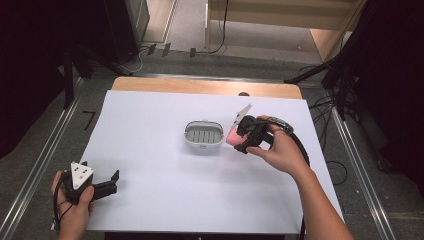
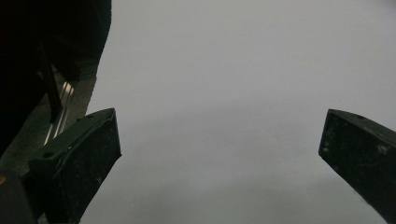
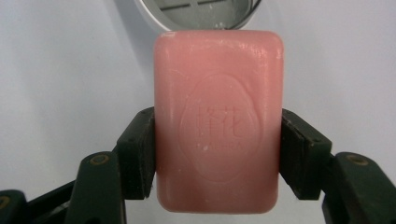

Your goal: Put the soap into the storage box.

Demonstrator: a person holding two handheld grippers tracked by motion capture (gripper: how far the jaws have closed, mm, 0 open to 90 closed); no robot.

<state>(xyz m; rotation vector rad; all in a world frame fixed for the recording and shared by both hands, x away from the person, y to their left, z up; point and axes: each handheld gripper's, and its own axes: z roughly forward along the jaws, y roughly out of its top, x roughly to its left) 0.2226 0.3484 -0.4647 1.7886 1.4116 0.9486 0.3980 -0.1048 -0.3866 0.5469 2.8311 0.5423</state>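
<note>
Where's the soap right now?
The soap is clamped in the right gripper, at the soap dish's right edge in the high view.

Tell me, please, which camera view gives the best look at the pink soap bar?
The right gripper view: the pink soap bar is close up, embossed face showing, clamped on both sides by the right gripper. The high view shows it small and partly hidden beside the soap dish. The left gripper view faces bare white table.
</note>
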